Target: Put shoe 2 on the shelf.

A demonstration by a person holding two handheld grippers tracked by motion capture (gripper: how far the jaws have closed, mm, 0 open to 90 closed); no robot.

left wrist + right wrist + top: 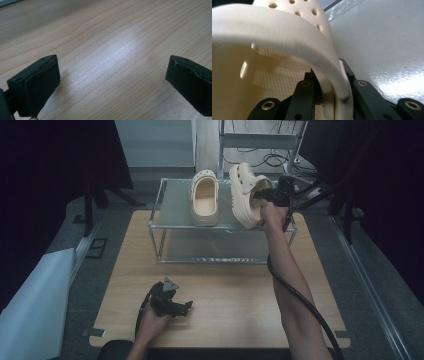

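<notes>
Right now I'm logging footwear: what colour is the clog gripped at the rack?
Cream perforated foam clog; clearest in the high view.

Black grippers: left gripper (187, 307) topped by a grey three-cornered plate, right gripper (259, 195) trailing a thick black cable; brass-ringed screw holes, blocky matte jaws. Bare forearms, no sleeves.

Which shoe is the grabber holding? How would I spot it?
Find the rack at the table's far edge; two cream clogs stand on its top shelf. The right gripper clamps the right clog. It is tipped on its side, sole showing, while the left clog lies flat.
</notes>
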